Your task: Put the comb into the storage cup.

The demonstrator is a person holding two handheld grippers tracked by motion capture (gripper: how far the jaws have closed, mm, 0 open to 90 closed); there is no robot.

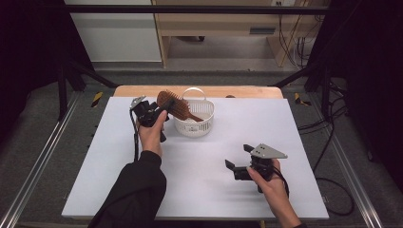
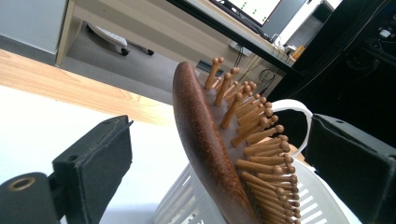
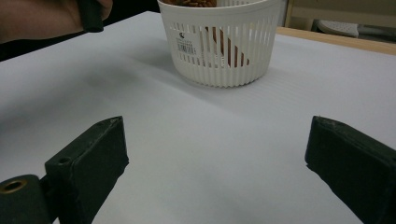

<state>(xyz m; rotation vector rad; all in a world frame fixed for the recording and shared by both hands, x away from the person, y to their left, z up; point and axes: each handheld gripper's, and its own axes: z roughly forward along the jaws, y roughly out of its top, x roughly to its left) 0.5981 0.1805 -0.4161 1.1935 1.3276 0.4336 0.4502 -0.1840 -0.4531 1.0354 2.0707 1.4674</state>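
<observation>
Left hand-held gripper (image 1: 159, 111) jaws wide, free of wooden hairbrush (image 1: 175, 105) propped in white basket (image 1: 196, 124), right hand-held gripper (image 1: 240, 161) open, empty.

Grey floor (image 1: 228, 76), wooden shelving (image 1: 214, 23), black curtains (image 1: 366, 71) at sides.

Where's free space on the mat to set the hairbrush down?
Bare: the wide stretch of white mat between the basket and the right gripper, and the far right side beyond the basket. Crowded: far left of centre, where the left gripper stands open around the hairbrush propped in the basket.
</observation>
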